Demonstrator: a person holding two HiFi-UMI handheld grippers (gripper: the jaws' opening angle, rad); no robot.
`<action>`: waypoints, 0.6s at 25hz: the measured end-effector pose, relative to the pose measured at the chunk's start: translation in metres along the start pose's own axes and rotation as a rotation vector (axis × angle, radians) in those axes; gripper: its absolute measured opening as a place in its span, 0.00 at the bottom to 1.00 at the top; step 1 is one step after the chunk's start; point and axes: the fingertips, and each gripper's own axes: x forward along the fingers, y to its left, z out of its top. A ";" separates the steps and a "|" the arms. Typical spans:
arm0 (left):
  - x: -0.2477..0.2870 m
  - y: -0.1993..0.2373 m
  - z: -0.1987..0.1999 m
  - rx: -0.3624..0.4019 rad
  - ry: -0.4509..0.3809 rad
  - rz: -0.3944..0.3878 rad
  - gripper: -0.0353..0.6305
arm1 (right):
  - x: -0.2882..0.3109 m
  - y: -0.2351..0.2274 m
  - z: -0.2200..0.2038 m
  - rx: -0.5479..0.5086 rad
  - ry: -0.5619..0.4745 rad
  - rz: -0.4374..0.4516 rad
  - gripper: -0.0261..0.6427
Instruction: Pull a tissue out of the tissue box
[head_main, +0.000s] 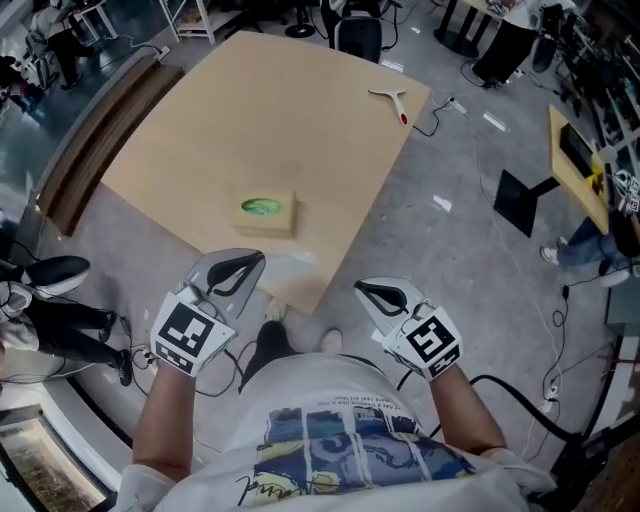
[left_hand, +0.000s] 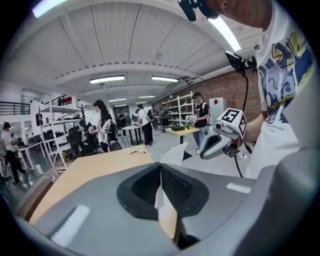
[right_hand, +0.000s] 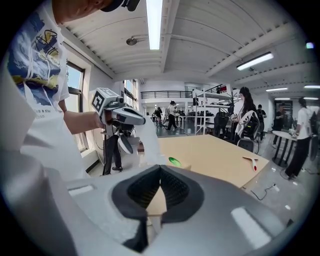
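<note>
The tan tissue box (head_main: 268, 213) with a green oval opening lies near the front edge of the wooden table (head_main: 250, 120); it also shows in the right gripper view (right_hand: 186, 166). My left gripper (head_main: 260, 260) is in the air in front of the box, shut on a white tissue (head_main: 290, 262). In the left gripper view the tissue (left_hand: 175, 153) stands up from between the closed pads of the left gripper (left_hand: 160, 169). The right gripper view shows the tissue (right_hand: 148, 142) hanging free from the left gripper (right_hand: 125, 118), clear of the box. My right gripper (head_main: 360, 289) hovers off the table's edge, shut and empty.
A white tool with a red tip (head_main: 390, 100) lies at the table's far corner. Below the grippers is grey floor with the person's shoes (head_main: 300, 338) and cables (head_main: 520, 395). Another person's legs (head_main: 60, 320) are at the left, and a black stand (head_main: 522, 200) at the right.
</note>
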 end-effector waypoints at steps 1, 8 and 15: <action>-0.002 -0.001 0.003 0.002 -0.004 0.001 0.06 | -0.001 0.000 0.001 -0.001 -0.001 -0.003 0.04; -0.010 -0.010 0.016 0.025 -0.035 -0.015 0.06 | -0.004 0.003 0.003 -0.005 0.000 -0.014 0.04; -0.015 -0.030 0.026 0.017 -0.055 -0.023 0.06 | -0.012 0.006 0.002 -0.026 -0.008 -0.020 0.04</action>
